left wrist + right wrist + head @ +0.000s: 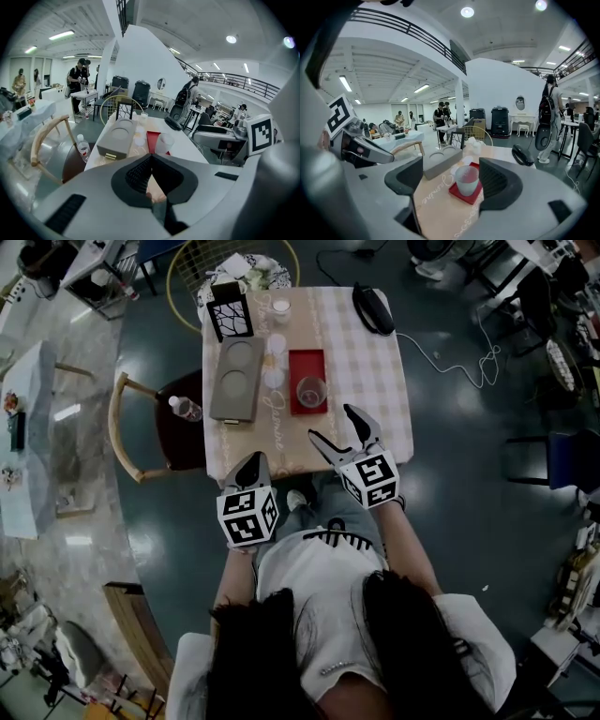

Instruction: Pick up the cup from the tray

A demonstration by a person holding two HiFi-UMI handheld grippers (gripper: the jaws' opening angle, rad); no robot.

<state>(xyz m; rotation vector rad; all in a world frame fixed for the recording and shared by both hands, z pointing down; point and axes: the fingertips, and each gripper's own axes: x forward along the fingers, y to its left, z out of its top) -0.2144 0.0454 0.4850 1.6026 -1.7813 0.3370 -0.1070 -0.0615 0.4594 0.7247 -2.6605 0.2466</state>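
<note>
A clear frosted cup [310, 390] stands upright on the near end of a small red tray [307, 367] in the middle of the table. In the right gripper view the cup [467, 180] shows ahead between the two jaws, on the red tray [474, 197]. My right gripper [332, 424] is open just short of the tray, and nothing touches its pads. My left gripper [253, 463] hovers over the table's near edge with its jaws shut and empty. From the left gripper view the cup [164, 143] stands ahead and slightly to the right.
A grey two-hole cup holder [236, 379] lies left of the tray, with small white cups [275, 360] between them. A black-and-white stand [230, 313] and a black device [373, 307] sit at the far end. A water bottle [186, 409] rests on the wooden chair [122, 427] at left.
</note>
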